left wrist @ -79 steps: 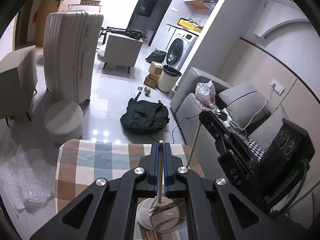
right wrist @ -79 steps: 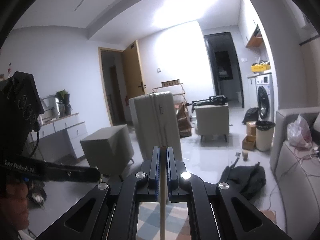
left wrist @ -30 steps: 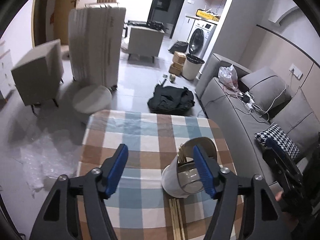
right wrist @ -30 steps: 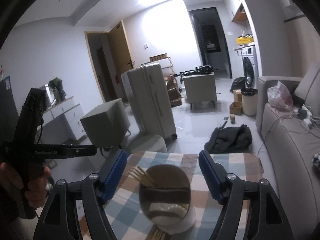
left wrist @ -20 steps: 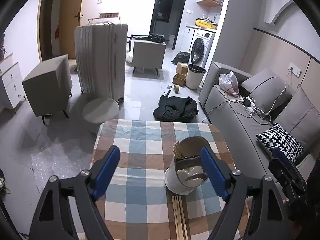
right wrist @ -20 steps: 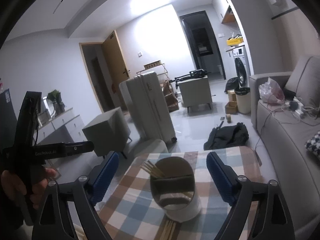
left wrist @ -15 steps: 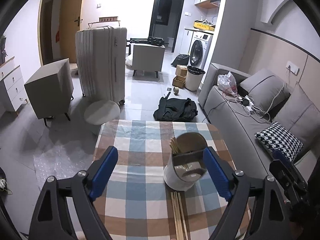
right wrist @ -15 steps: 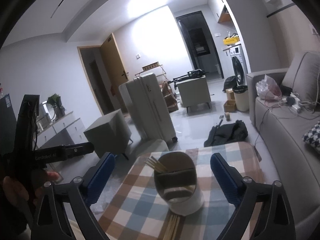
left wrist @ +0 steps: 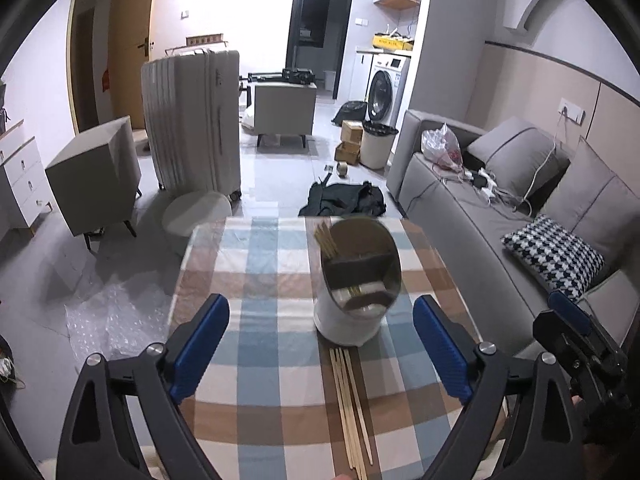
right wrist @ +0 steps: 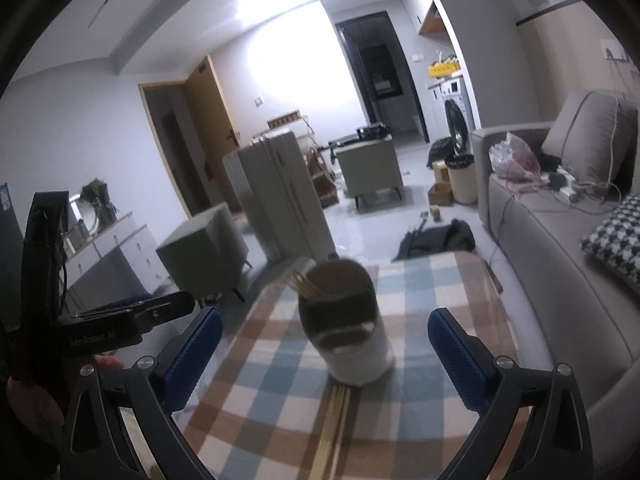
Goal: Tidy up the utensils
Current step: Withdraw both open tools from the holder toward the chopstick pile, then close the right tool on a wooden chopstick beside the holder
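A white utensil holder (left wrist: 354, 280) with a divided dark inside stands on the checked tablecloth (left wrist: 272, 272). Several wooden chopsticks (left wrist: 326, 240) stand in its far-left compartment. More chopsticks (left wrist: 352, 396) lie flat on the cloth just in front of it. My left gripper (left wrist: 320, 340) is open and empty, above the near part of the table. My right gripper (right wrist: 320, 348) is open and empty, with the holder (right wrist: 348, 332) seen between its fingers and the loose chopsticks (right wrist: 334, 420) below. The left gripper's body (right wrist: 100, 320) shows at the left of the right wrist view.
A grey sofa (left wrist: 500, 216) with a houndstooth cushion (left wrist: 554, 252) runs along the table's right side. A round stool (left wrist: 196, 212), a suitcase (left wrist: 192, 124) and a black bag (left wrist: 344, 200) are on the floor beyond. Bubble wrap (left wrist: 112, 320) lies left of the table.
Both grippers were shut on a chopstick each over the holder, then opened and drew back and up. The holder now sits farther away, with chopsticks standing in it.
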`<state>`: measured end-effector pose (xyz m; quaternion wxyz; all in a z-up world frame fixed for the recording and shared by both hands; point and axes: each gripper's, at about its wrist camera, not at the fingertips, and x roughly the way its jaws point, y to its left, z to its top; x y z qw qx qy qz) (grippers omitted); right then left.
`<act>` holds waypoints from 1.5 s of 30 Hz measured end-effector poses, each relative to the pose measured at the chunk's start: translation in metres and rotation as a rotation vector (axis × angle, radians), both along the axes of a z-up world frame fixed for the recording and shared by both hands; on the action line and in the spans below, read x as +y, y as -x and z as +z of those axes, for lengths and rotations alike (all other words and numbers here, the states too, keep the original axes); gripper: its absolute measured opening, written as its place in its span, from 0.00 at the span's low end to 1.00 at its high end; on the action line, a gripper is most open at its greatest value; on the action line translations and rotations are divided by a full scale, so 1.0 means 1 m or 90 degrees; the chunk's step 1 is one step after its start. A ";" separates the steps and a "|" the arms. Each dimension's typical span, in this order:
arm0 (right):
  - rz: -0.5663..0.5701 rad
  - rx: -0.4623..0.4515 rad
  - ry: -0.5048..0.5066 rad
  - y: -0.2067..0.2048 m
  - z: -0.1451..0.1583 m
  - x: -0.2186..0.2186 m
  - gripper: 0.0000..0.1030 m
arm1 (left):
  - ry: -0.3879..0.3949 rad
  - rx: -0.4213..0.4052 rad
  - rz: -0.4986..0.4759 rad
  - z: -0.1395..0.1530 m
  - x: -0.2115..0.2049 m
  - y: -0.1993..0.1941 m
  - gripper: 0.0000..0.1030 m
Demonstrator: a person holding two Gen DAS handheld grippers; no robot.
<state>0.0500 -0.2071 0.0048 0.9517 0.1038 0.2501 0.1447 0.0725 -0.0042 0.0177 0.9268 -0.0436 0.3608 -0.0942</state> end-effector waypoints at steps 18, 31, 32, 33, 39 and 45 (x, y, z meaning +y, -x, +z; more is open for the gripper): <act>0.040 0.254 0.100 -0.050 -0.103 0.040 0.81 | -0.010 0.119 0.051 -0.076 0.022 -0.019 0.88; 0.047 0.399 0.166 -0.121 -0.185 0.072 0.40 | 0.047 0.228 0.131 -0.105 0.070 -0.044 0.88; 0.051 0.404 0.167 -0.124 -0.190 0.075 0.37 | 0.049 0.233 0.133 -0.106 0.071 -0.045 0.88; 0.056 0.409 0.171 -0.127 -0.194 0.078 0.35 | 0.048 0.239 0.138 -0.108 0.073 -0.045 0.88; 0.041 0.425 0.244 -0.138 -0.214 0.092 0.22 | 0.066 0.265 0.143 -0.114 0.086 -0.048 0.88; 0.036 0.426 0.283 -0.137 -0.217 0.099 0.15 | 0.074 0.269 0.151 -0.115 0.096 -0.049 0.88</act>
